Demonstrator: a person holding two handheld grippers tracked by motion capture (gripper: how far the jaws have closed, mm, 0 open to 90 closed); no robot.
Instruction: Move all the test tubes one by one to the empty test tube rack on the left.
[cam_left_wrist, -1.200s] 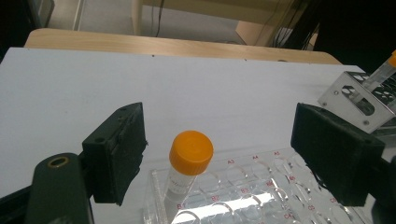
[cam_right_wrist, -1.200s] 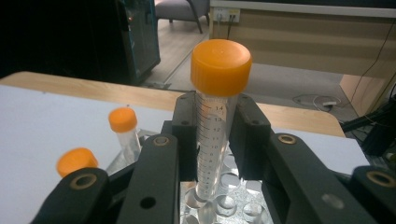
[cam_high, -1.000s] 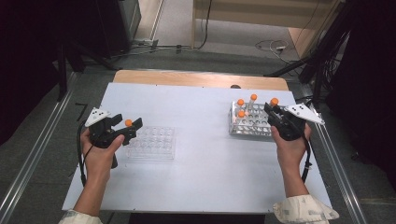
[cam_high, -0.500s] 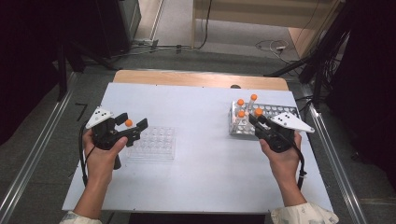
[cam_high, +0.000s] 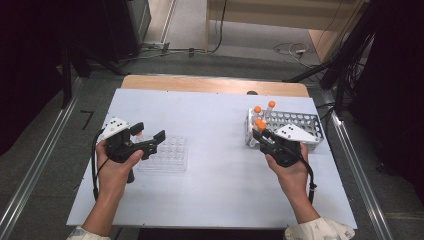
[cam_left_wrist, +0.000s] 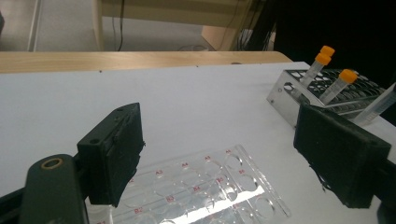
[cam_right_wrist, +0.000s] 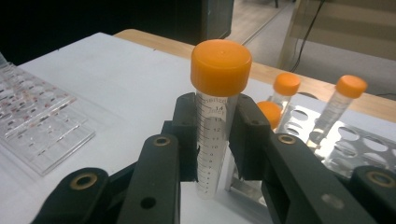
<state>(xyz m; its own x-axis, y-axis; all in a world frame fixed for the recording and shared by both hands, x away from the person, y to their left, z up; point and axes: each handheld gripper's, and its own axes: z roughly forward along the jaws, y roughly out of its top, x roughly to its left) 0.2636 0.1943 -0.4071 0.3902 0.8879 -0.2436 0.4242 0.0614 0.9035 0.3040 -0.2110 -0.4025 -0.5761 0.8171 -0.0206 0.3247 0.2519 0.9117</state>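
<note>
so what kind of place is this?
Probably a lab-style test bench: a metal tube rack with orange-capped clear plastic tubes, a clear plastic well plate, and a white tabletop among dark equipment and floor cables.

The clear well plate (cam_left_wrist: 196, 191) is cut off at the bottom edge.

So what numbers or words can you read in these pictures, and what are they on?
"14": on the scale of the orange-capped tube held in the right tongs.
Lower scale numbers and the small print under the cap: too blurred to read.
Red labels on the clear well plate: too small to read.
</note>
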